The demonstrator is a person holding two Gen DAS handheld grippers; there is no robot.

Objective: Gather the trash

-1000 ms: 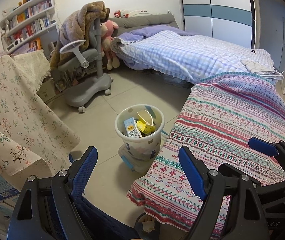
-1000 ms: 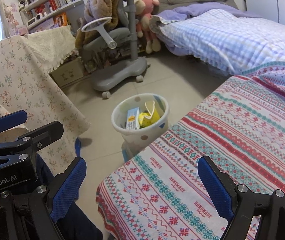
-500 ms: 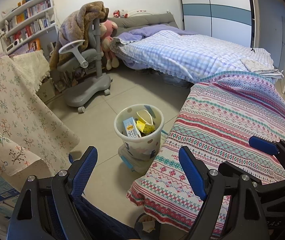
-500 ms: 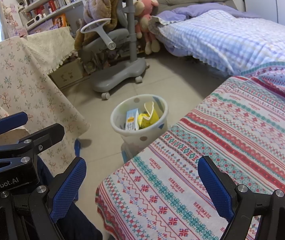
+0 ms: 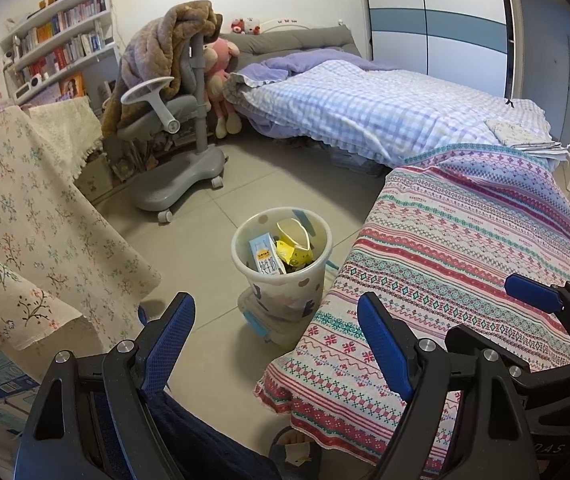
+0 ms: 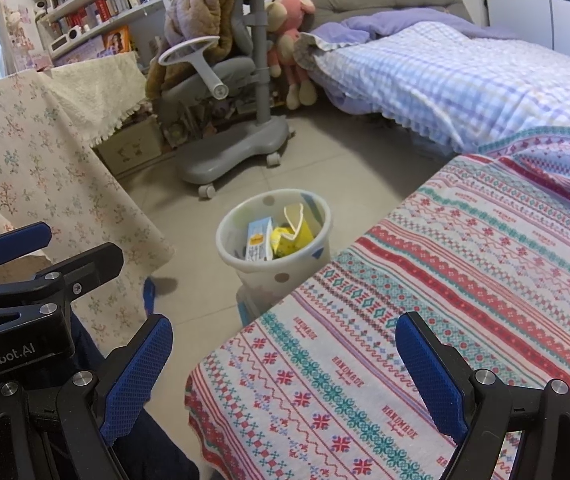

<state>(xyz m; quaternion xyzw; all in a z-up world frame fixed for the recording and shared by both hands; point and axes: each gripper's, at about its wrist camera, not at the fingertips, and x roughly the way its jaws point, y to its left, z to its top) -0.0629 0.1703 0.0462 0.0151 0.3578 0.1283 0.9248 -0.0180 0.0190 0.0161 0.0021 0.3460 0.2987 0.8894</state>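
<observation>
A white polka-dot trash bin (image 5: pixel 285 276) stands on the tiled floor by the corner of the patterned table; it also shows in the right wrist view (image 6: pixel 281 268). Inside lie a blue-and-white milk carton (image 5: pixel 266 255) and yellow wrappers (image 5: pixel 296 250). My left gripper (image 5: pixel 275 336) is open and empty, held above the floor near the bin. My right gripper (image 6: pixel 285 364) is open and empty above the table's striped cloth (image 6: pixel 425 320). The right gripper's fingers also show at the right edge of the left wrist view (image 5: pixel 533 292).
A grey swivel chair (image 5: pixel 173 128) draped with a brown blanket stands behind the bin. A floral cloth (image 5: pixel 25 220) hangs at the left. A bed with a checked cover (image 5: pixel 365 112) lies at the back. Bookshelves (image 5: pixel 57 52) line the left wall.
Both views have shifted only slightly; the bin sits a touch lower and nearer in frame. Both grippers stay open and empty.
</observation>
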